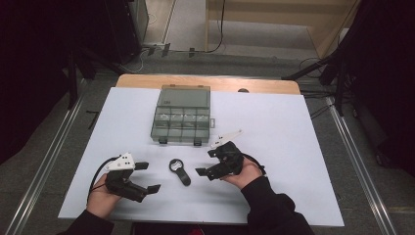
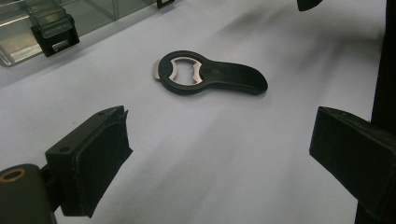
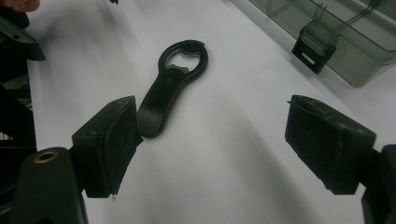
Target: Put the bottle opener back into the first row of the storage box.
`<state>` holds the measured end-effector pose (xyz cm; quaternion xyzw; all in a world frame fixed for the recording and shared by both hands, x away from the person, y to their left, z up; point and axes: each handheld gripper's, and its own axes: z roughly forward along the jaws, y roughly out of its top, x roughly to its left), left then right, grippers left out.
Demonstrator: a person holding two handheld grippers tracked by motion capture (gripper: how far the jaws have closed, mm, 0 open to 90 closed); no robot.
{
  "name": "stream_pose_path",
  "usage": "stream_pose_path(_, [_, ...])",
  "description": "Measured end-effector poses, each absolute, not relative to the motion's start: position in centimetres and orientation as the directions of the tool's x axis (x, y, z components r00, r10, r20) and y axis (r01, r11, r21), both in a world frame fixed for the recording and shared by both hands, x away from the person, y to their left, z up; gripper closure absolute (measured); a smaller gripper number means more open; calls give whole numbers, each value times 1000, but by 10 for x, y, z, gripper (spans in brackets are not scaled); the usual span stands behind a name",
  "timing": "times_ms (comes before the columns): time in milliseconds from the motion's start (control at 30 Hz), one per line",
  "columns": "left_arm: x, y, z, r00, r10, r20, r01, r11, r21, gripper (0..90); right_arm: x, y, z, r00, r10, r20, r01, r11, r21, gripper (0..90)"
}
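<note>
A black bottle opener [image 1: 179, 171] with a metal ring lies flat on the white table [image 1: 274, 127], between the two grippers. My left gripper [image 1: 148, 176] rests low at the front left, open, its jaws pointing right toward the opener [image 2: 205, 74]. My right gripper [image 1: 206, 161] is held to the right of the opener [image 3: 170, 86], open and empty, with one jaw close to the handle end. A clear grey compartment box [image 1: 182, 116] stands behind the opener, its lid up.
The box has two black latches [image 1: 162, 141] on its front wall; one latch [image 3: 312, 46] shows in the right gripper view and another latch [image 2: 53, 35] in the left gripper view. A small dark spot [image 1: 242, 90] sits on the wooden back edge.
</note>
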<state>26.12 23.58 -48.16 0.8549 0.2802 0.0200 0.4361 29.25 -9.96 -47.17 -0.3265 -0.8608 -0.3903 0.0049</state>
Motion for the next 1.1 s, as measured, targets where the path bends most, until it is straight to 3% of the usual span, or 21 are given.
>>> stream_pose_path(1100, [261, 235, -482, 841, 498, -213, 466, -464, 753, 46, 302, -46, -469, -720, 648, 248, 661, 532, 530, 220])
